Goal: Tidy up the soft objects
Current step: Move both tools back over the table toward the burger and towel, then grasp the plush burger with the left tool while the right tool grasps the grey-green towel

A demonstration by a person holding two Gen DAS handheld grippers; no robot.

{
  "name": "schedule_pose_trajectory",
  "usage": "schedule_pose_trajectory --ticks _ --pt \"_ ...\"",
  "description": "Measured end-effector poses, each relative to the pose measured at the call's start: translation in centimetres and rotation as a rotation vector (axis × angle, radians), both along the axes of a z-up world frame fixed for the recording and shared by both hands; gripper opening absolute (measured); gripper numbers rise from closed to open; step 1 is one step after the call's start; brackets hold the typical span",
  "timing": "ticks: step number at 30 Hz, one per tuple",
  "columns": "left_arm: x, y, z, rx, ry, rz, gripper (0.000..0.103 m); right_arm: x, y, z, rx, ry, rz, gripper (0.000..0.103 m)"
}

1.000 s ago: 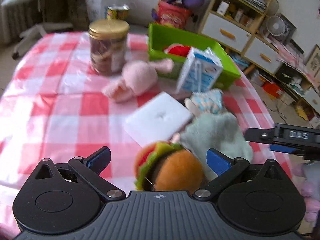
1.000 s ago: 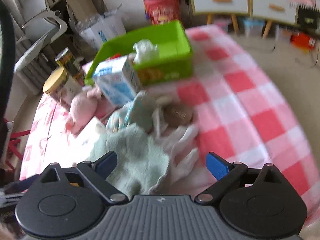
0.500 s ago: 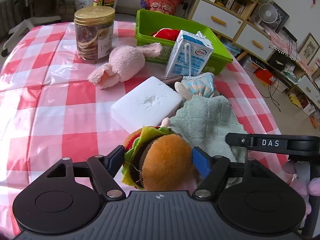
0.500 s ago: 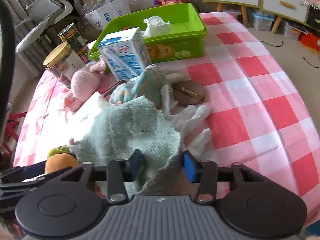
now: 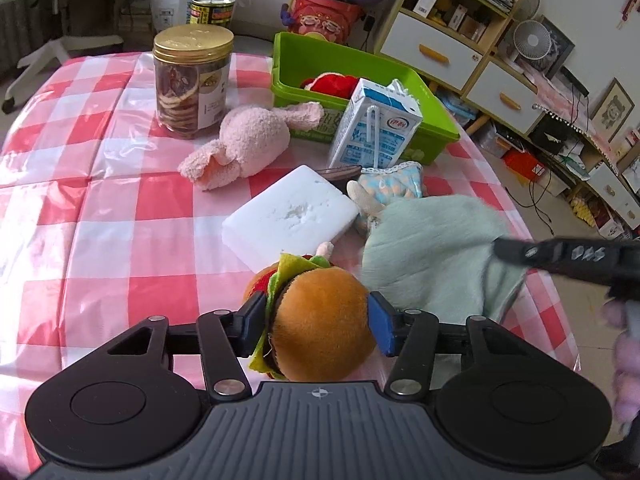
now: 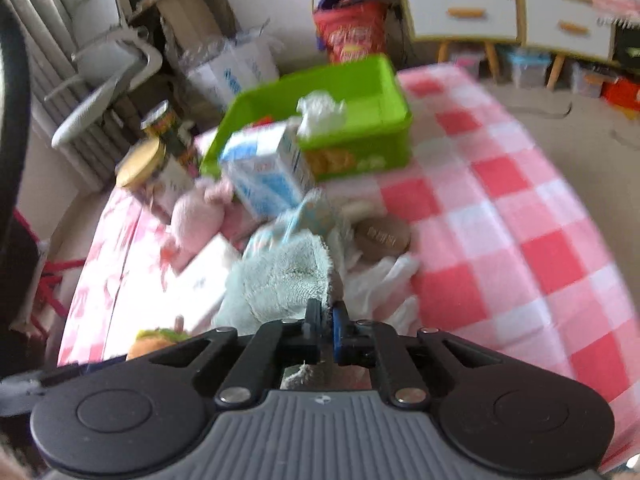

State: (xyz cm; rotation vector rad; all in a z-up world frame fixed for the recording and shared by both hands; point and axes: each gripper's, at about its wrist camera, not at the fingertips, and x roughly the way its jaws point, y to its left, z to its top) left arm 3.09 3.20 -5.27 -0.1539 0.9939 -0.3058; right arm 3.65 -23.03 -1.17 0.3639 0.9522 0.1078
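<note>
My left gripper [image 5: 316, 326] is shut on a plush hamburger [image 5: 320, 332] at the near edge of the checked table. My right gripper [image 6: 326, 320] is shut on the edge of a mint-green towel [image 6: 280, 280], which also shows in the left wrist view [image 5: 432, 248], lifted and bunched. A pink plush rabbit [image 5: 248, 142], a blue-patterned soft doll [image 5: 396, 182] and a white glove [image 6: 384, 284] lie on the table. A green bin [image 5: 360, 68] at the back holds a red soft item [image 5: 332, 84] and a white tissue [image 6: 322, 110].
A milk carton [image 5: 376, 130] stands in front of the bin. A gold-lidded jar [image 5: 192, 80] and a tin can [image 5: 212, 10] stand at the back left. A white foam block [image 5: 290, 216] lies mid-table. A brown round compact [image 6: 382, 236] lies by the glove.
Both grippers went from open to shut: the left closed on the plush hamburger, the right on the towel's edge. The towel now lifts off the table.
</note>
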Motion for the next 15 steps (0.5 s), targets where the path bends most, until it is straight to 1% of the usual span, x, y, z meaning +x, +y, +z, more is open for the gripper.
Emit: schedule_pose_trajectory --ticks 4,7,10,12,14,15 --pt "0.0 0.2 0.3 -0.013 -0.006 0.016 0.054 -0.3 -1.1 1.6 -0.100 -0.054 -0.060 0.000" --pt "0.1 0.3 0.3 -0.012 -0.008 0.024 0.054 -0.1 -2.0 2.0 -0.177 -0.059 -0.105 0.000" --pt "0.3 0.1 0.0 -0.007 0.000 0.028 0.054 0.3 -2.6 1.6 -0.239 -0.044 -0.143 0.000" --pt "0.3 -0.1 -0.1 0.000 0.003 0.025 0.054 0.4 -2.8 1.1 -0.244 -0.023 -0.146 0.000" --pt "0.4 -0.2 -0.2 0.007 0.005 0.015 0.055 0.9 -2.9 0.2 -0.221 0.015 -0.121 0.000" --pt "0.4 -0.3 -0.3 0.007 0.007 0.012 0.055 1.1 -3.0 -0.3 -0.192 0.045 -0.103 0.000"
